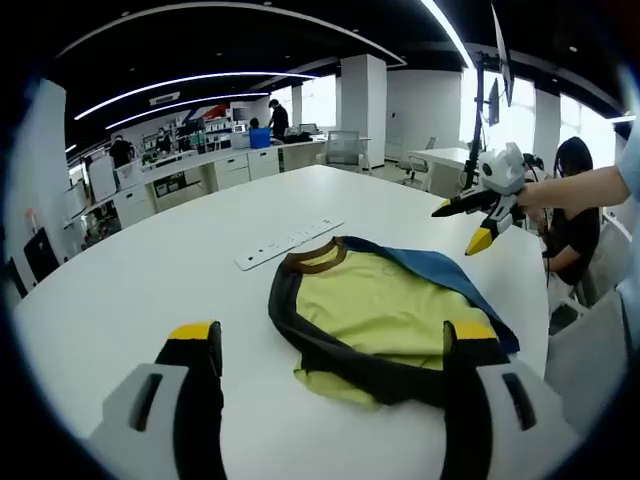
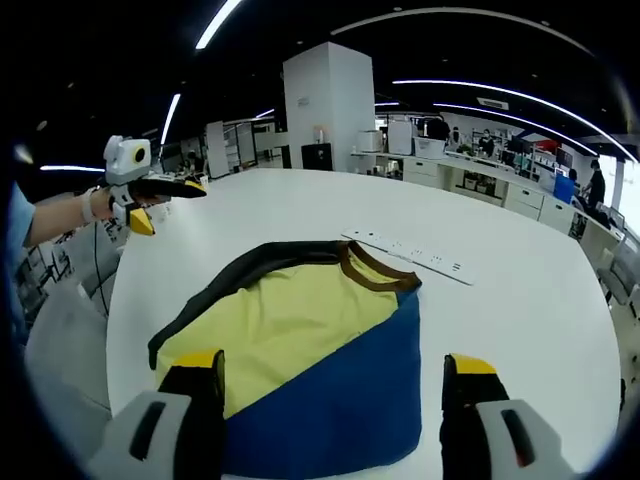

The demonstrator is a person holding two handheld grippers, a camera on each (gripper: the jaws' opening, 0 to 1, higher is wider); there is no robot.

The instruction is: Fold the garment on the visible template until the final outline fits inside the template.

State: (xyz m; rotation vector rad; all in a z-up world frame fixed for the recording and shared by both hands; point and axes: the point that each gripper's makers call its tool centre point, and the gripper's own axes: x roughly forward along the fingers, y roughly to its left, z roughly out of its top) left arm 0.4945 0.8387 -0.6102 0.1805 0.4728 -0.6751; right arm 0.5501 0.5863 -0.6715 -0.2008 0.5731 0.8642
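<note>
Table: a large white table (image 1: 150, 270) carried everything; it served as the landmark, and its far edge ran toward a white pillar (image 2: 330, 100) and rows of office desks.
Garment: a yellow T-shirt (image 1: 385, 305) with a brown collar, dark sleeves and a blue panel lay partly folded near the table's middle. In the right gripper view the blue panel (image 2: 345, 385) covered the shirt's near right part and the yellow part (image 2: 275, 325) lay to its left, a dark sleeve along the left edge.
Template: I could not tell any outline on the table around the shirt.
Power strip: a long white power strip (image 1: 290, 243) lay flat on the table just beyond the collar, apart from the shirt.
Left gripper: the left gripper (image 1: 335, 355) had its jaws spread wide above the table, pinching nothing; its right jaw stood in front of the shirt's near right corner and hid part of it. In the right gripper view it (image 2: 160, 195) hung off the table's far left edge, held by a hand.
Right gripper: the right gripper (image 2: 335, 385) was spread wide over the shirt's near edge, empty; its left jaw covered some yellow cloth. In the left gripper view it (image 1: 478, 215) hovered in the air past the shirt's right side, jaws apart.
People: seated and standing people were at the desks well beyond the table.
</note>
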